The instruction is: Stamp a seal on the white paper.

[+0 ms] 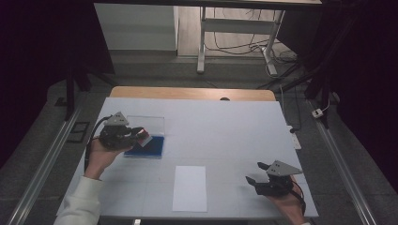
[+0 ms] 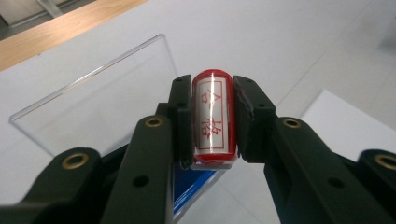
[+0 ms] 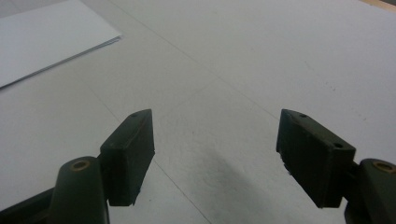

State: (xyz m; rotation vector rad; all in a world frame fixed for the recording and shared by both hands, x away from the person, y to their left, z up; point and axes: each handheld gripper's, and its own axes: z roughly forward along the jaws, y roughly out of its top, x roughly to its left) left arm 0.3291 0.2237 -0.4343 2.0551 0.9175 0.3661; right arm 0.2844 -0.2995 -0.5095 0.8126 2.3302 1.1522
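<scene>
My left gripper (image 1: 139, 134) (image 2: 212, 121) is shut on a red stamp (image 2: 213, 116), a short cylinder with a white label and red characters. It holds the stamp (image 1: 143, 135) just above a blue ink pad (image 1: 149, 147) (image 2: 191, 191), whose clear lid (image 1: 145, 123) (image 2: 100, 95) stands open behind it. A white sheet of paper (image 1: 189, 188) (image 3: 44, 39) lies at the table's front middle. My right gripper (image 1: 256, 173) (image 3: 215, 149) hovers low at the front right, open, with nothing between its fingers.
A white cover (image 1: 225, 136) spreads over the table, with a wooden edge (image 1: 192, 93) showing at the back. Table legs and cables (image 1: 244, 44) stand on the floor beyond. Metal rails (image 1: 345, 164) run along both sides.
</scene>
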